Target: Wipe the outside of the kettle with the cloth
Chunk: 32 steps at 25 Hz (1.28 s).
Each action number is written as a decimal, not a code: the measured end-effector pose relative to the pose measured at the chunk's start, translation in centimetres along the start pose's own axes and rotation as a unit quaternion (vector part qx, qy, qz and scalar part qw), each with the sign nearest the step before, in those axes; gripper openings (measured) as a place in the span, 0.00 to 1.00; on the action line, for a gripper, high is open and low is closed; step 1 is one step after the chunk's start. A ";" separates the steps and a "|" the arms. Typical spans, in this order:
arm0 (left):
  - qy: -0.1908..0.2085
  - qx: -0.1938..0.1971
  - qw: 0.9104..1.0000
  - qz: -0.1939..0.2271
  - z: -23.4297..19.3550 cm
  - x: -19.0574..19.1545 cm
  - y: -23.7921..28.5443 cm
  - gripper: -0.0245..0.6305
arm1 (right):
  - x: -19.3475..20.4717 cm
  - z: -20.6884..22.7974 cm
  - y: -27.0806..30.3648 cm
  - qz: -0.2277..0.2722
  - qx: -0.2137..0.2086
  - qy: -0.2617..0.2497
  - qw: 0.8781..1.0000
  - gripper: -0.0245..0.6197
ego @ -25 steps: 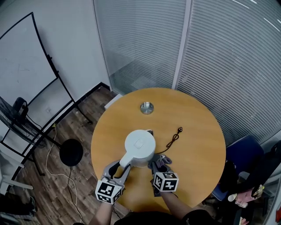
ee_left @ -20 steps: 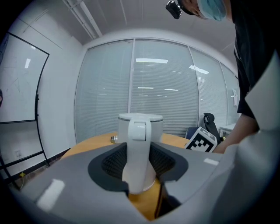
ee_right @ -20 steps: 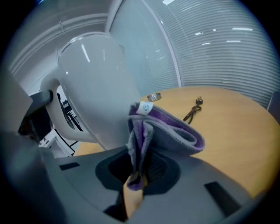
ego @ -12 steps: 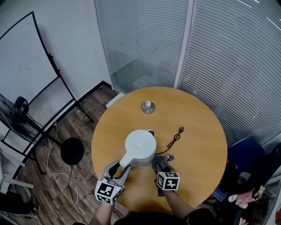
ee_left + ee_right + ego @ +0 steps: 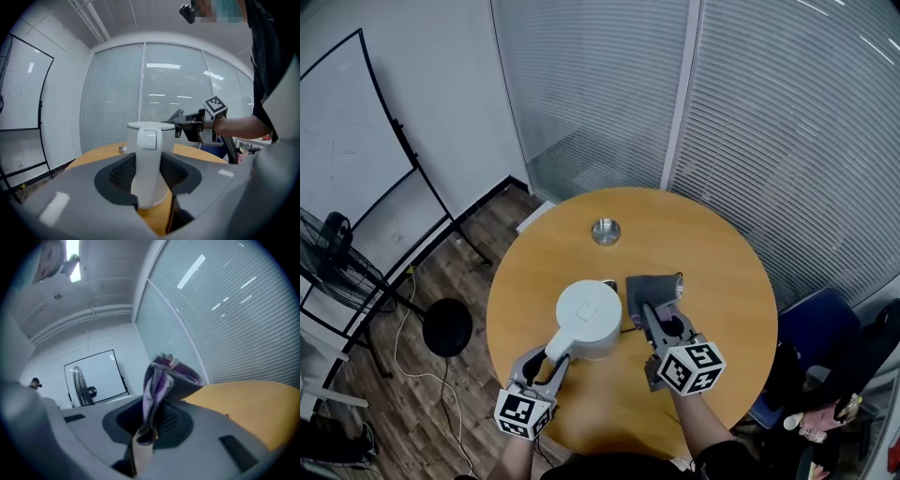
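Right now, at the left, my left claw grips the white kettle by its handle. The jaws are set fairly wide, with the pads against the handle's sides. The kettle stands upright near the middle of the round wooden surface.

Just right of it, my right claw is pinched narrow on a grey-and-purple cloth. The cloth bunches out ahead of the jaws at about lid height, off the surface. From the head view it looks just apart from the kettle's wall, not pressed to it.

I judge the step in hand is carrying the cloth to the kettle's right flank, with no stroke under way. Next I'd bring the cloth left until it lies flat on the wall, then sweep around it. Pressure should stay light while the left claw keeps the kettle from tipping or sliding.
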<state>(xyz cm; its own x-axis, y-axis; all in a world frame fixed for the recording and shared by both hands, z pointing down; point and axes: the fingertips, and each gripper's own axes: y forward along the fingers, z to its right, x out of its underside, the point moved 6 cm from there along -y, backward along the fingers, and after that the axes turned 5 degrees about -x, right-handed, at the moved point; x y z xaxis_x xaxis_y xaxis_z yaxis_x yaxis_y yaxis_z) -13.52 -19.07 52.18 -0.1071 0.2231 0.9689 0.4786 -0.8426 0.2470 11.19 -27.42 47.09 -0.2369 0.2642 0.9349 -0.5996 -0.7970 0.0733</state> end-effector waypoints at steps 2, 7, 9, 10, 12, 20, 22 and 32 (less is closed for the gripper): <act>-0.001 -0.003 1.000 0.000 0.0 0.0 0.0 0.29 | -0.4 -0.7 0.8 0.007 -0.043 0.001 0.999 0.10; -0.005 -0.007 1.000 0.001 0.1 -0.1 -0.1 0.29 | 2.2 -0.1 2.2 -0.029 -0.067 0.020 0.997 0.10; -0.006 -0.009 1.000 0.001 0.1 -0.1 -0.1 0.29 | 3.9 0.6 2.5 -0.047 -0.062 0.035 0.996 0.10; -0.007 -0.011 1.000 0.001 0.1 -0.1 -0.1 0.29 | 4.9 1.0 2.7 -0.057 -0.058 0.040 0.996 0.10; -0.009 -0.013 1.000 0.001 0.1 0.0 -0.1 0.29 | 6.8 1.8 3.1 -0.081 -0.049 0.049 0.994 0.10; -0.013 -0.022 1.000 0.000 0.2 0.1 0.0 0.29 | 15.7 5.2 3.9 -0.218 0.013 0.090 0.972 0.10; -0.012 -0.022 1.000 -0.001 0.2 0.1 0.0 0.29 | 16.8 5.3 3.8 -0.234 0.024 0.086 0.968 0.10; -0.005 -0.018 1.000 -0.002 0.1 0.1 0.0 0.29 | 17.5 4.9 2.9 -0.257 0.050 0.060 0.963 0.10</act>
<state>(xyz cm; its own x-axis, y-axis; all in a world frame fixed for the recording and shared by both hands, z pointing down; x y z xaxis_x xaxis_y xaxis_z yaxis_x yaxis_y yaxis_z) -13.42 -19.00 52.33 -0.1002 0.2322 0.9675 0.4465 -0.8585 0.2522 9.04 -27.71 65.39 -0.0183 0.6938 0.7200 -0.5867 -0.5905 0.5541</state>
